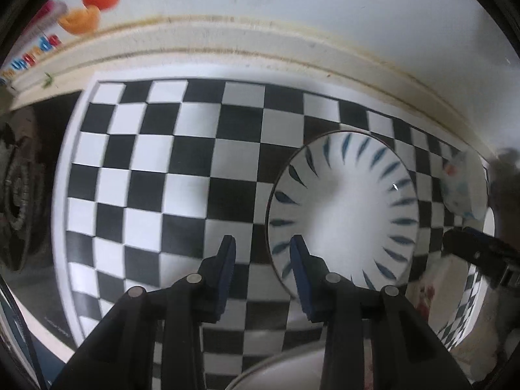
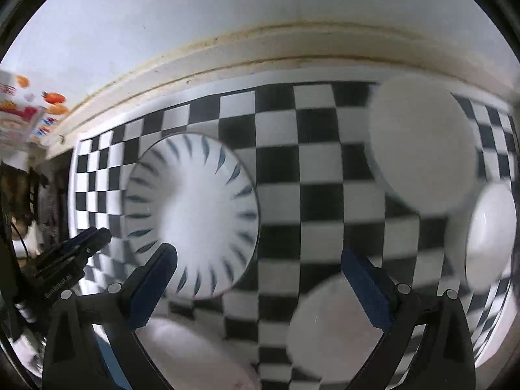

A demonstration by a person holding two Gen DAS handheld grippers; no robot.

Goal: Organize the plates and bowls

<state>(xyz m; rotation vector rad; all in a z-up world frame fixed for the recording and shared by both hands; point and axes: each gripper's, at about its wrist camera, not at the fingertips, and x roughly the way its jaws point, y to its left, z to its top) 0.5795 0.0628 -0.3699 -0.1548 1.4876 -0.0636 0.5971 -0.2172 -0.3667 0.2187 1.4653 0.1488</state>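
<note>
Left wrist view: a round, glossy white bowl [image 1: 344, 214] with blue leaf-shaped strokes radiating round its rim sits on the black-and-white chequered mat [image 1: 156, 169], just ahead and right of the left gripper [image 1: 262, 250], jaws parted, empty. Right wrist view: right gripper [image 2: 260, 260] wide open; plain white plates [image 2: 419, 149] lie blurred.

The left half of the checkered mat [image 1: 136, 169] lies bare in front of the left tool [image 1: 262, 253], bounded at the back by the cream ledge [image 1: 227, 42] along the wall. To that tool's right the blue-striped bowl [image 1: 344, 208] blocks the way, its near rim between the parted fingers. Ahead of the right tool [image 2: 260, 260] a bare strip of mat runs between that bowl and three white dishes: one at the back right [image 2: 422, 149], one at the far right [image 2: 490, 237], one near [image 2: 328, 328].
</note>
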